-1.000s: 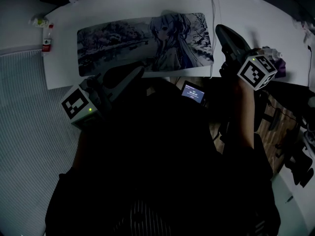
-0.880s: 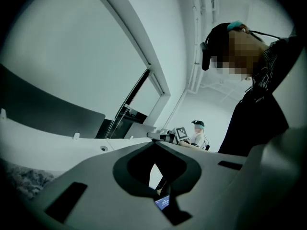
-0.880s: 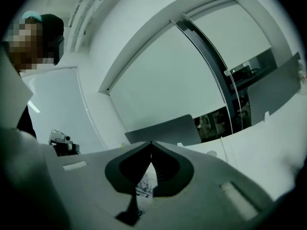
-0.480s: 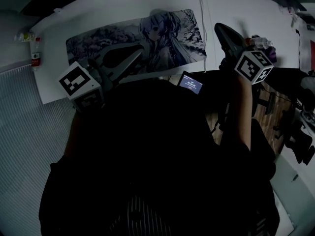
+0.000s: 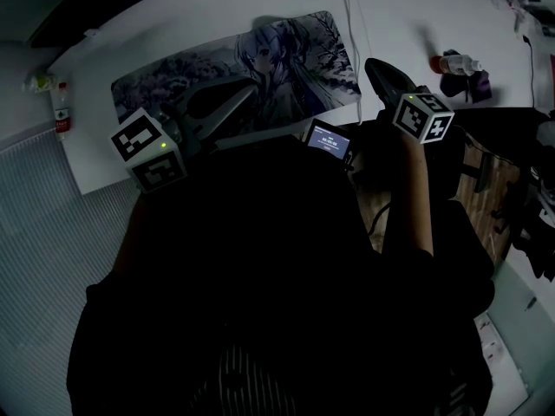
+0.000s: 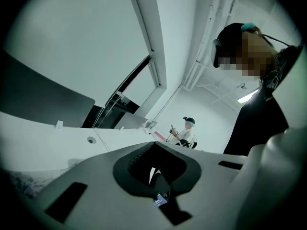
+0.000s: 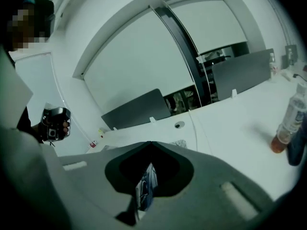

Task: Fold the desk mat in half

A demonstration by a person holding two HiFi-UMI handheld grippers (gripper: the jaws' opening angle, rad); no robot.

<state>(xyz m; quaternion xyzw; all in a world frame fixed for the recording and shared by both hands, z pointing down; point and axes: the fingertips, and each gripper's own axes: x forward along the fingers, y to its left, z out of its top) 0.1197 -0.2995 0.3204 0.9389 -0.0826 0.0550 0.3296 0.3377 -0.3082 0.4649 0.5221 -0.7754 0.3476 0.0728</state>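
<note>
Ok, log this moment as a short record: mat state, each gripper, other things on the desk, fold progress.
desk mat: printed, lying flat and unfolded on the white desk
left gripper: jaws together, nothing held, over the mat's near-left part; contact cannot be told
right gripper: jaws together, nothing held, just past the mat's right end
other items: red-labelled bottle at the desk's left end; second bottle at the right; cable running past the mat's right end
fold: not yet begun
</note>
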